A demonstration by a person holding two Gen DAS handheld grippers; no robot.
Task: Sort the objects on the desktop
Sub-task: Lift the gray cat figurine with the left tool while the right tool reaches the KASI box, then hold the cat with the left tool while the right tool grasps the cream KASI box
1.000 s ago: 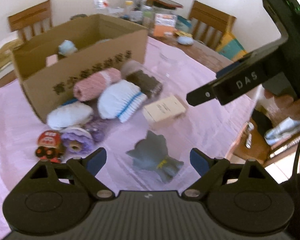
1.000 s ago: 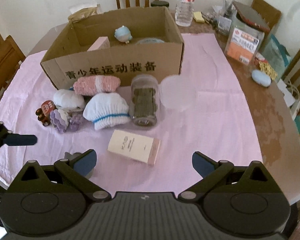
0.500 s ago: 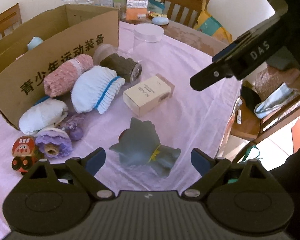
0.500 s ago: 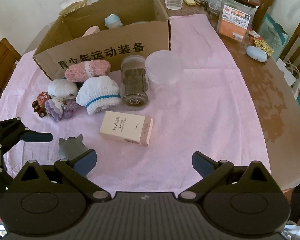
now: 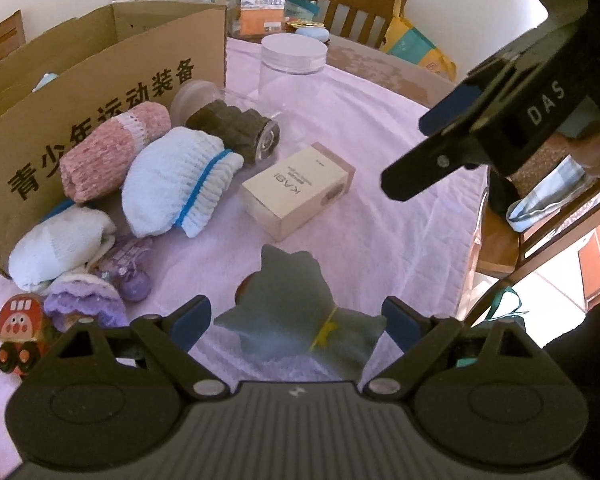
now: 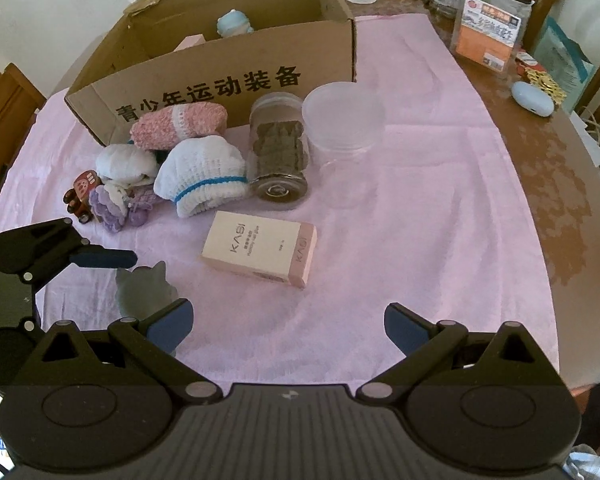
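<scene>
A grey cat-shaped soft toy (image 5: 296, 312) with a yellow tie lies on the pink cloth, right between the wide-apart fingers of my left gripper (image 5: 296, 320), which is open and not touching it. The same toy (image 6: 144, 292) shows at the lower left of the right wrist view. My right gripper (image 6: 286, 326) hangs open over bare cloth, below a beige KASI box (image 6: 260, 252). Rolled socks, white with a blue stripe (image 5: 176, 188) and pink (image 5: 112, 152), lie before the open cardboard box (image 5: 100, 92).
A lying jar of brown pieces (image 6: 278, 152) and an upright clear jar (image 6: 344, 128) stand near the cardboard box. A purple knitted toy (image 5: 84, 304) and a red toy car (image 5: 16, 332) sit at left. The table edge (image 6: 572, 208) runs along the right; chairs surround.
My left gripper has come down and closer to the grey toy, which now lies between its fingers. The right gripper has barely shifted, with the table contents a little nearer in its view.
</scene>
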